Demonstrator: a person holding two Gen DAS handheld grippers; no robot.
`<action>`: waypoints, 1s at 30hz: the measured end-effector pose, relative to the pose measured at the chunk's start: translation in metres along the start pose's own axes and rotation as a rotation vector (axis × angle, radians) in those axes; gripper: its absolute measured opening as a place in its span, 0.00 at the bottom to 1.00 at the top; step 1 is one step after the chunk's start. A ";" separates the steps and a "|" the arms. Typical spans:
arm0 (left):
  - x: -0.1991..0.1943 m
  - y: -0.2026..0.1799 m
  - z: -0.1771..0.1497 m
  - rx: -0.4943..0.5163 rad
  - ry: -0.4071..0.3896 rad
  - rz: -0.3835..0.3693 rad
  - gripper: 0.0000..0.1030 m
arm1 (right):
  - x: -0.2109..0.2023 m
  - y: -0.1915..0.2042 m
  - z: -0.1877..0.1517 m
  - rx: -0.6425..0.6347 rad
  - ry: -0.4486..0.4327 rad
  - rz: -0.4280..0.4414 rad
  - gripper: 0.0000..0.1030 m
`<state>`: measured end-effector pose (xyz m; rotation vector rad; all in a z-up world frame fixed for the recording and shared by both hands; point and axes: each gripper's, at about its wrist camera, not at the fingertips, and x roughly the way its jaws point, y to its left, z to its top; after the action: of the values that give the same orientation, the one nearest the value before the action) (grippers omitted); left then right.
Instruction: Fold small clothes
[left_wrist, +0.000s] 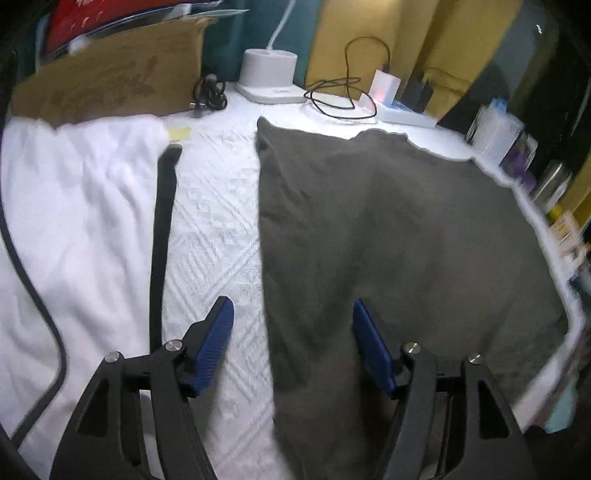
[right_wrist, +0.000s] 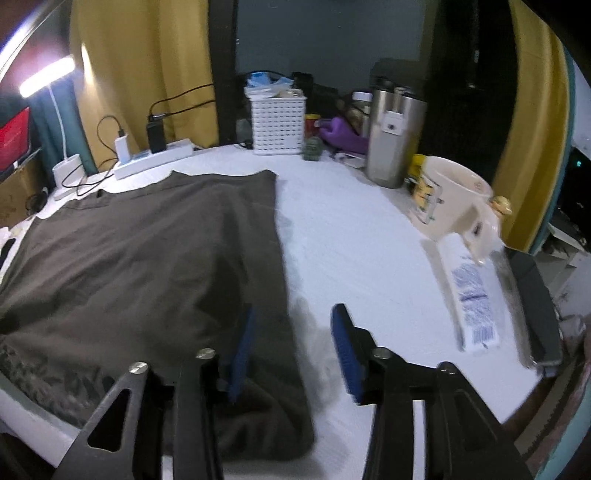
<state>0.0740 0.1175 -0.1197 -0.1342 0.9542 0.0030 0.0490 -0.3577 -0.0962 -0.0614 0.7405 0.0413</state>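
Note:
A dark grey-brown garment (left_wrist: 388, 229) lies spread flat on the white textured table cover (left_wrist: 218, 229). My left gripper (left_wrist: 293, 314) hovers over the garment's left edge, open; its blue pads (left_wrist: 218, 347) hold nothing. In the right wrist view the same garment (right_wrist: 147, 266) fills the left half. My right gripper (right_wrist: 295, 321) is open above the garment's right edge, one blue pad (right_wrist: 242, 354) over the cloth, the other over the bare cover. Nothing is pinched in either gripper.
A white cloth (left_wrist: 74, 229) and a black strap (left_wrist: 162, 240) lie left of the garment. At the back stand cardboard (left_wrist: 110, 81), a lamp base (left_wrist: 267, 74) and a power strip with chargers (right_wrist: 151, 162). A white basket (right_wrist: 277, 122), steel flask (right_wrist: 395, 136), cream mug (right_wrist: 454, 199) and tissue pack (right_wrist: 472, 295) crowd the right.

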 end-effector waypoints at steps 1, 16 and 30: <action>0.002 -0.002 0.001 0.021 0.007 0.018 0.65 | 0.003 0.004 0.004 -0.005 -0.003 0.014 0.67; 0.017 0.006 0.042 -0.023 -0.007 0.065 0.65 | 0.078 0.025 0.072 -0.071 0.044 0.048 0.71; 0.090 0.015 0.127 0.055 0.004 0.100 0.65 | 0.183 0.032 0.143 -0.144 0.096 0.122 0.71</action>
<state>0.2289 0.1415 -0.1222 -0.0353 0.9631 0.0684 0.2783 -0.3124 -0.1154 -0.1562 0.8361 0.2093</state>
